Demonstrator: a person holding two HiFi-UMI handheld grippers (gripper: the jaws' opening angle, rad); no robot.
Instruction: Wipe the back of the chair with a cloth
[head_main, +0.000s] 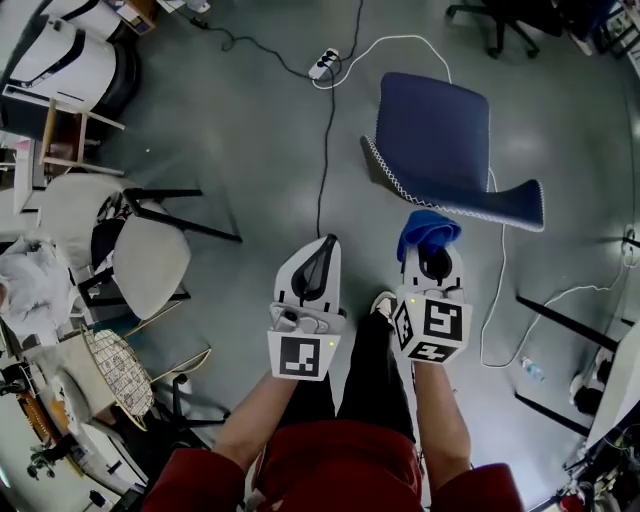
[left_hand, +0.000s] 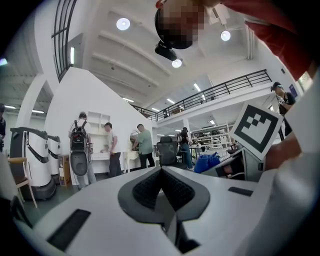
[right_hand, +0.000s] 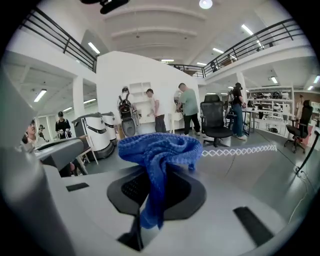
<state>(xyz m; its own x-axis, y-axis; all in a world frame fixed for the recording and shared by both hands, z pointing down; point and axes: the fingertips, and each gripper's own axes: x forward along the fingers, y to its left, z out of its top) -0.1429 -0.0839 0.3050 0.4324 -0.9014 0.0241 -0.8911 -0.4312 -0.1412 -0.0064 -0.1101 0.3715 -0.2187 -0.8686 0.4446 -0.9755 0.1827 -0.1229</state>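
Observation:
A dark blue chair (head_main: 435, 140) with white zigzag stitching along its edge stands ahead of me on the grey floor; its back (head_main: 470, 205) faces me. My right gripper (head_main: 430, 255) is shut on a blue cloth (head_main: 427, 232), whose bunch sits just below the chair's back edge. In the right gripper view the cloth (right_hand: 160, 150) hangs bunched over the closed jaws, and the stitched chair edge (right_hand: 240, 150) runs just behind it. My left gripper (head_main: 322, 258) hangs to the left of the chair, shut and empty; in the left gripper view its jaws (left_hand: 160, 192) meet with nothing between them.
A black cable (head_main: 325, 150) and a white cable (head_main: 498, 290) run over the floor by the chair. A power strip (head_main: 323, 64) lies beyond. Cream chairs (head_main: 150, 260) and a wire basket (head_main: 115, 370) stand at the left. Black frame legs (head_main: 560, 325) lie at the right. Several people stand far off.

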